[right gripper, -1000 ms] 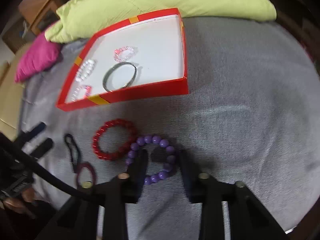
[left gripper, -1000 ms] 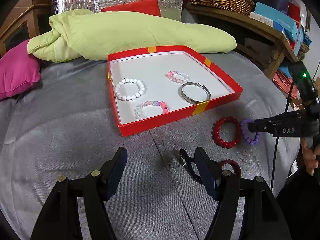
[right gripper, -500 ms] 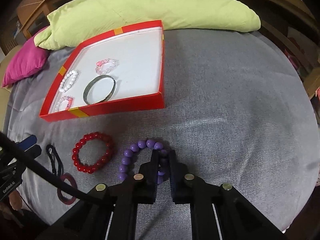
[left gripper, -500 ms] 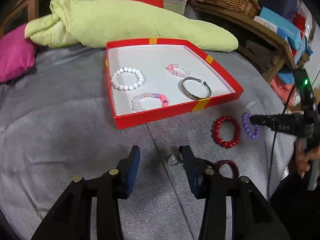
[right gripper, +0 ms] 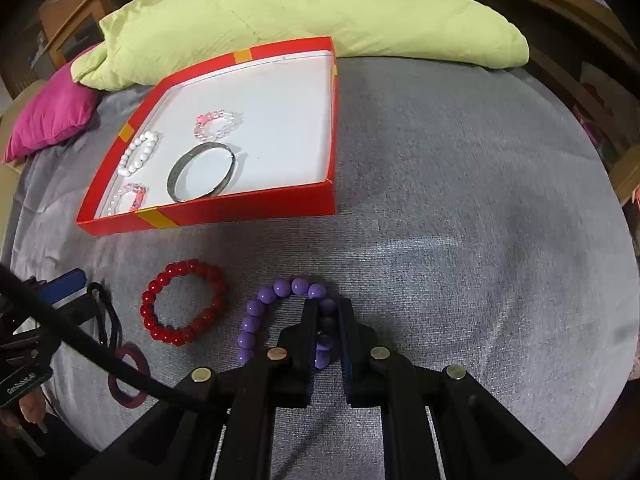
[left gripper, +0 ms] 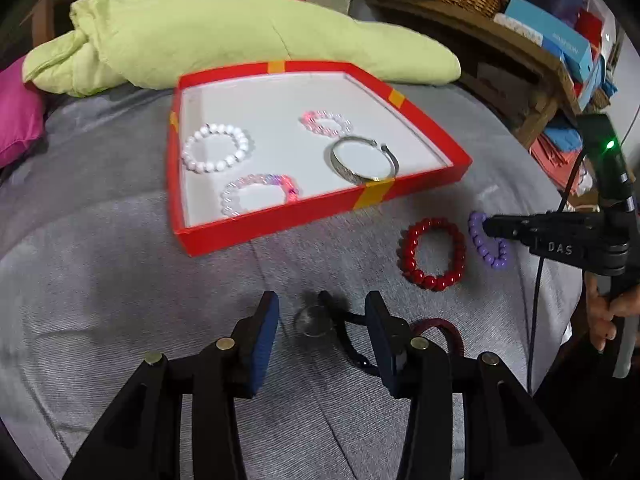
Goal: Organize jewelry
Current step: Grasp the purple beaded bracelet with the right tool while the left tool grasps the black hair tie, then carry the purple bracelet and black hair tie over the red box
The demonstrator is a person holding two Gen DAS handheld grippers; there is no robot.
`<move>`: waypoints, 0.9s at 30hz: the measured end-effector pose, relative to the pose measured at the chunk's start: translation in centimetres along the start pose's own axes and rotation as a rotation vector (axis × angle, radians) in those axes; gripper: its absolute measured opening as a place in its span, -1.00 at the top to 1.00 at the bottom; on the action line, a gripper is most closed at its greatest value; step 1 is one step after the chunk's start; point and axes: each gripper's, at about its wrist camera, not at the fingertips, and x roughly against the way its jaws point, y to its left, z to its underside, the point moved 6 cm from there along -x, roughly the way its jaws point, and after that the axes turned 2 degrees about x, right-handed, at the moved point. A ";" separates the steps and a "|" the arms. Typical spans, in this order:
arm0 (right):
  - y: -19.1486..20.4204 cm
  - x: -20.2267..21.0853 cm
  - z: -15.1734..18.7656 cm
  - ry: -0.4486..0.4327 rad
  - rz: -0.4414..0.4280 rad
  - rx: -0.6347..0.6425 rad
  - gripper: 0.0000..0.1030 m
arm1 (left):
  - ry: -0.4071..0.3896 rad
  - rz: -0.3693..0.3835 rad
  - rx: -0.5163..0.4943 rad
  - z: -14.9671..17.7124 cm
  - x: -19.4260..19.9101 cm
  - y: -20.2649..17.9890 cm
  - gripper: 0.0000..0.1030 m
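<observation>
Tongs on right pinch flat-lying purple bracelet; left tongs half-spread around clear ring.

Red box is showing yellow tape stripes and a white inside; white bead bracelet sitting in it, red bracelet and purple bracelet lying on grey cloth, lime-green blanket behind.
</observation>
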 end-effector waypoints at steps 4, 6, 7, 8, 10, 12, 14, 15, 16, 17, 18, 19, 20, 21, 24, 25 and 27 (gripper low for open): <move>0.1 0.2 0.0 -0.014 -0.015 0.013 0.79 | -0.009 -0.041 -0.048 0.0 -0.6 -0.6 0.54; 0.1 0.5 -0.1 -0.026 -0.030 -0.003 0.80 | -0.015 -0.032 -0.049 -0.1 -0.5 -0.7 0.54; -0.1 0.7 -0.1 -0.033 -0.033 -0.009 0.80 | -0.016 -0.033 -0.054 -0.1 -0.4 -0.8 0.55; -0.2 1.0 -0.3 -0.046 -0.038 -0.019 0.80 | -0.020 -0.034 -0.061 -0.2 -0.3 -0.9 0.56; -0.2 1.7 -0.7 -0.076 -0.053 -0.038 0.80 | -0.036 -0.023 -0.068 -0.3 0.1 -1.0 0.88; 0.0 2.6 -1.1 -0.115 -0.073 -0.055 0.79 | -0.053 -0.011 -0.060 -0.6 0.8 -0.9 0.89; 0.2 3.4 -1.4 -0.149 -0.087 -0.063 0.80 | -0.071 -0.003 -0.053 -0.7 1.5 -0.6 0.89; 0.5 4.0 -1.7 -0.176 -0.099 -0.069 0.80 | -0.083 0.000 -0.050 -0.9 1.8 -0.5 0.89; 0.6 4.3 -1.8 -0.194 -0.105 -0.071 0.80 | -0.092 0.004 -0.047 -1.1 2.1 -0.5 0.89; 0.8 4.7 -2.0 -0.214 -0.109 -0.071 0.80 | -0.101 0.010 -0.043 -1.2 2.4 -0.4 0.90; 1.0 5.3 -2.2 -0.242 -0.110 -0.070 0.80 | -0.108 0.014 -0.041 -1.3 2.6 -0.3 0.90; 1.1 5.6 -2.5 -0.258 -0.113 -0.070 0.80 | -0.115 0.013 -0.037 -1.4 2.8 -0.1 0.90; 1.3 6.0 -2.7 -0.279 -0.117 -0.072 0.80 | -0.119 0.013 -0.033 -1.5 2.9 0.0 0.90; 1.4 6.3 -2.9 -0.297 -0.123 -0.076 0.80 | -0.124 0.015 -0.029 -1.6 3.1 0.0 0.90; 1.6 6.9 -3.4 -0.333 -0.139 -0.082 0.79 | -0.141 0.018 -0.027 -1.7 3.6 0.3 0.90; 1.7 7.1 -3.4 -0.337 -0.141 -0.081 0.80 | -0.142 0.018 -0.027 -1.7 3.7 0.4 0.90; 1.8 7.1 -3.4 -0.338 -0.139 -0.081 0.80 | -0.116 0.037 -0.015 -1.6 3.4 0.5 0.90</move>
